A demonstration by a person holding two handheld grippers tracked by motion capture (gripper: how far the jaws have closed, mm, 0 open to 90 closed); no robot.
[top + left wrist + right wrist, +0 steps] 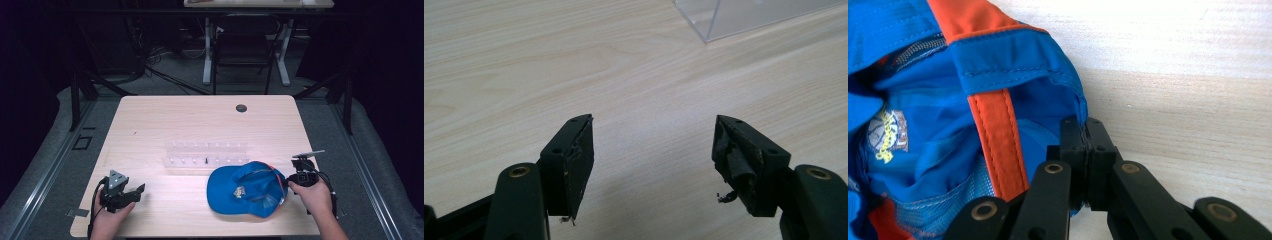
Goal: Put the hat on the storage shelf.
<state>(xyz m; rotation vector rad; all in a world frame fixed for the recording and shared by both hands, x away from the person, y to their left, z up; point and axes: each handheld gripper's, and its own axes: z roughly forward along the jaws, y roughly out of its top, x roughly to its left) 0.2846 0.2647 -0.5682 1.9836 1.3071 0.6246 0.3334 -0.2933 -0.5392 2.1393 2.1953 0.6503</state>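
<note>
Stitched blue cloth cap (923, 110) with orange tape, pinched in the right claw (1087, 131) of matt black plastic. Under the left claw (651, 150), pale matt wood-grain tabletop (624, 75); ahead, a clear glossy plastic rack (744, 15).

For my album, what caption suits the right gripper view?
Right gripper shut on the blue cap's edge, above the pale wooden table.

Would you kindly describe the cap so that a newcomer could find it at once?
On the wooden table, look at the near right part, just in front of the clear rack. The cap lies there, its edge pinched by the right gripper. It is bright blue with orange trim, the one cloth thing there.
</note>
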